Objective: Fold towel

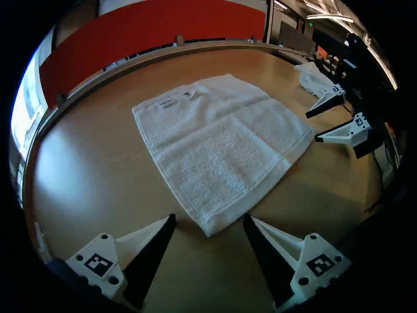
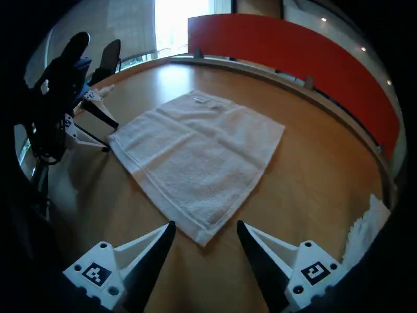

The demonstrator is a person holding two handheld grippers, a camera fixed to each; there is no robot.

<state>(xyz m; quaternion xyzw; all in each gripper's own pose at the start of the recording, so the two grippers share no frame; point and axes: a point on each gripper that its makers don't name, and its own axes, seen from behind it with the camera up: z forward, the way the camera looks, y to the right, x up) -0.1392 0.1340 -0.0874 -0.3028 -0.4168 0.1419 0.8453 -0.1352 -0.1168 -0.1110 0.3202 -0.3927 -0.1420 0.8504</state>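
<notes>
A white towel (image 1: pixel 219 141) lies flat on the wooden table (image 1: pixel 94 167), folded over once, with small labels near its far edge. My left gripper (image 1: pixel 208 216) is open, its fingers either side of the near corner. The right gripper (image 1: pixel 311 128) is at the towel's right corner, open. In the right gripper view the towel (image 2: pixel 198 151) spreads ahead, and my right gripper (image 2: pixel 206 223) stands open around its nearest corner. At the towel's left corner the left gripper (image 2: pixel 111 137) is open, with a dark hand behind it.
A red partition (image 1: pixel 156 31) runs along the table's far curved edge. Another white cloth (image 1: pixel 313 78) lies at the far right, also seen as the cloth (image 2: pixel 367 229) beside the right gripper. Dark chairs (image 2: pixel 109 57) stand by the window.
</notes>
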